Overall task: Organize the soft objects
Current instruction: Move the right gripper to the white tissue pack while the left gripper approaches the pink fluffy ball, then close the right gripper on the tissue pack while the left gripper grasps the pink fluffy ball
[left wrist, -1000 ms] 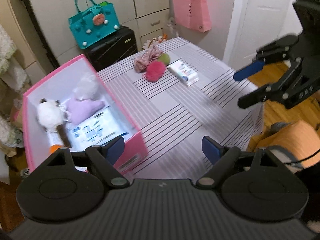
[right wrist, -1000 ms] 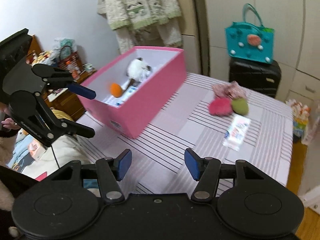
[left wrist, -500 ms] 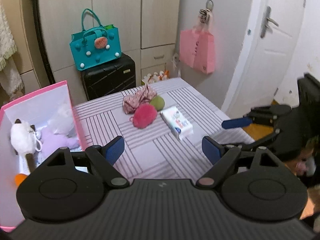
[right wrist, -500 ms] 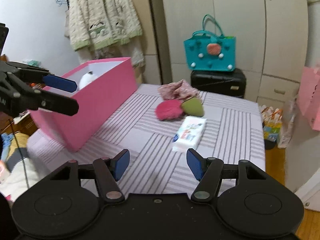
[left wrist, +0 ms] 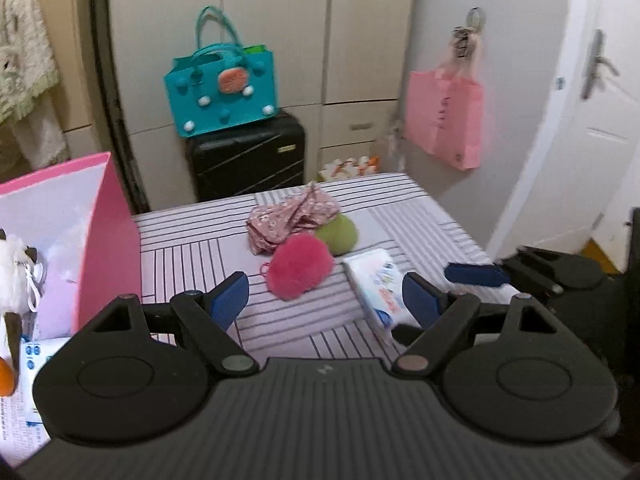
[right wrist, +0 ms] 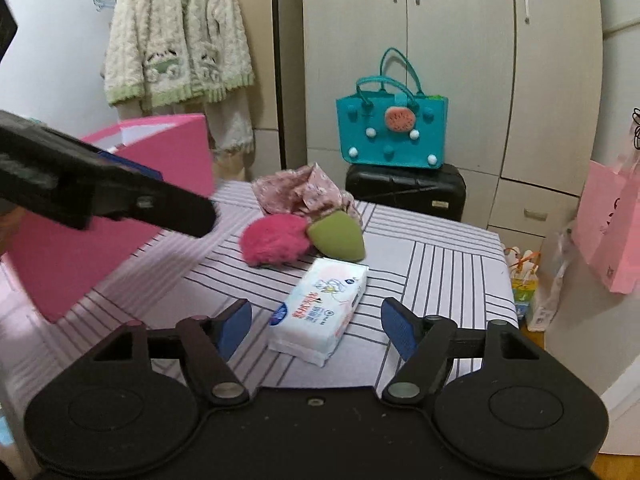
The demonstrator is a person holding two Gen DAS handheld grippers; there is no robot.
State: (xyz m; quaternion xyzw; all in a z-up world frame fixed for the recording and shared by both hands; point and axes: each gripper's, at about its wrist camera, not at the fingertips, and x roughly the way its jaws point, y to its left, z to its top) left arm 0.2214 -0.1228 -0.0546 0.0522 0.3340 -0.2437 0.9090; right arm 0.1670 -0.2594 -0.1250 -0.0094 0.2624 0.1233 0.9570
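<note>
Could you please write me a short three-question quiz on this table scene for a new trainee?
1. True or false: the pink fluffy pompom touches the green soft toy.
2. What lies nearest the right gripper? A) floral cloth B) tissue pack C) teal bag
3. Fill in: the pink storage box already holds a white ____ toy.

Key
1. True: they lie against each other.
2. B: the tissue pack lies just ahead of the opening jaws, untouched.
3. Plush.
</note>
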